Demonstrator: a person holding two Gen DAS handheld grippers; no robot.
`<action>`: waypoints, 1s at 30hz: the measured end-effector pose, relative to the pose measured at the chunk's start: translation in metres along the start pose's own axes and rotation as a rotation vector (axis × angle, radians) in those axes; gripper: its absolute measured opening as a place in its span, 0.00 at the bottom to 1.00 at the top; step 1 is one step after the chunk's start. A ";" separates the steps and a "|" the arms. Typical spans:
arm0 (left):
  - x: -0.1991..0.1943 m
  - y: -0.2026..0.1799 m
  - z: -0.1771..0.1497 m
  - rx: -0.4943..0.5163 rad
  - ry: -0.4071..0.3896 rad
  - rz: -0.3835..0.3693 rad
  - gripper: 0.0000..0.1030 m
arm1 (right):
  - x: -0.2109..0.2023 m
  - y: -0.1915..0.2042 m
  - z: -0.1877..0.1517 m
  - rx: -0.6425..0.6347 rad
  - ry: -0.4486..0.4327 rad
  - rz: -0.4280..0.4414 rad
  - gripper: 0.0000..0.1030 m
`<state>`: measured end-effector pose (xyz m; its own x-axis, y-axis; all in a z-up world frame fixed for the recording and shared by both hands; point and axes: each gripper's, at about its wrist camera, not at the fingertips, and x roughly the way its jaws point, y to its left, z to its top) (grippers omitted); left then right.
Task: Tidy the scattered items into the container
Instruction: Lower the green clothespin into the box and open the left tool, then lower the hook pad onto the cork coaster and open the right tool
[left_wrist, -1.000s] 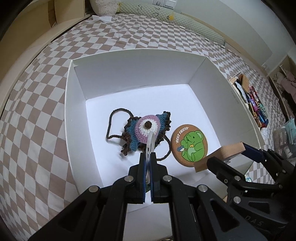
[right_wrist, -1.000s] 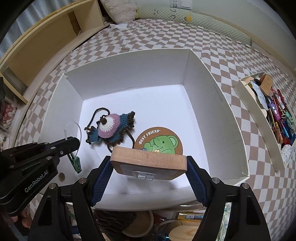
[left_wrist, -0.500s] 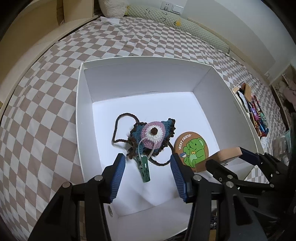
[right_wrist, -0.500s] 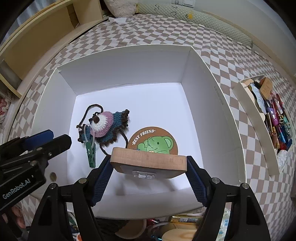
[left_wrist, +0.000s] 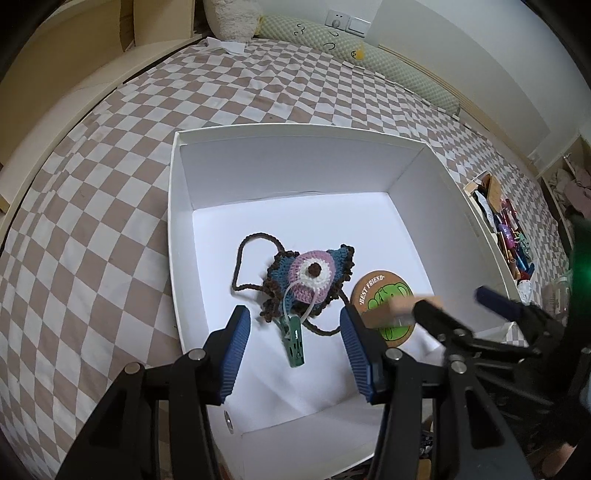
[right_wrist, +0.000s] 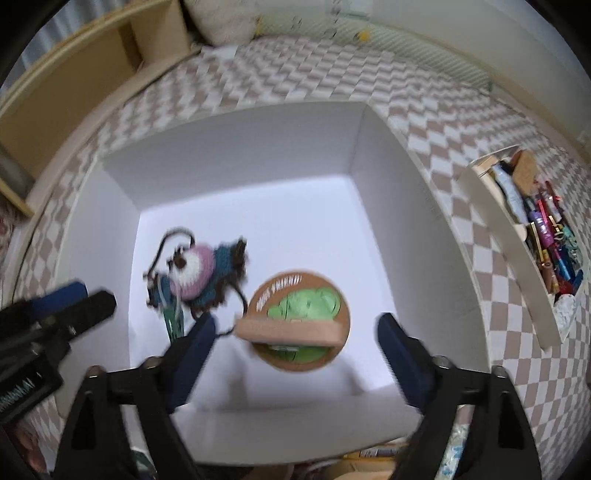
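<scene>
A white box (left_wrist: 173, 236) sits on the checkered bed. Inside lie a crocheted eye pouch (left_wrist: 314, 273) with a brown cord, a green clip (left_wrist: 293, 341) on a clear loop, and a round "Best Friend" coaster (left_wrist: 384, 295). My left gripper (left_wrist: 293, 343) is open above the clip, which lies in the box. My right gripper (right_wrist: 295, 332) is open; the wooden block (right_wrist: 290, 330) is between its fingers, free of them, over the coaster (right_wrist: 303, 306), blurred. The block (left_wrist: 402, 308) also shows in the left wrist view. The pouch (right_wrist: 199, 269) is left of it.
A smaller tray (right_wrist: 491, 229) of pens and small items sits right of the box. Pillows (left_wrist: 229, 18) and a bolster line the far side of the bed. Wooden shelving (right_wrist: 74, 88) stands at the left. Clutter lies below the box's near wall.
My left gripper opened and dropped the green clip beside the pouch, then pulled back. My right gripper has just opened and the wooden block is dropping onto the coaster.
</scene>
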<state>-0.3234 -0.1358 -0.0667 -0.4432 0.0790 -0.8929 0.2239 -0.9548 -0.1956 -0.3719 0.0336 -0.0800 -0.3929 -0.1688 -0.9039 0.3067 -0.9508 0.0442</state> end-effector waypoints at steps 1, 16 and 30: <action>0.000 0.001 0.000 -0.003 -0.001 0.000 0.49 | -0.003 -0.001 0.001 0.005 -0.007 0.002 0.94; -0.005 -0.005 -0.002 0.016 -0.006 -0.002 0.49 | -0.014 -0.016 -0.004 0.030 -0.011 -0.020 0.94; -0.013 -0.005 -0.004 0.025 -0.054 0.027 0.76 | -0.021 -0.021 -0.011 0.034 -0.034 -0.040 0.94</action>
<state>-0.3154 -0.1312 -0.0556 -0.4835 0.0377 -0.8745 0.2156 -0.9632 -0.1608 -0.3610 0.0602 -0.0664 -0.4334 -0.1389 -0.8904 0.2609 -0.9651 0.0235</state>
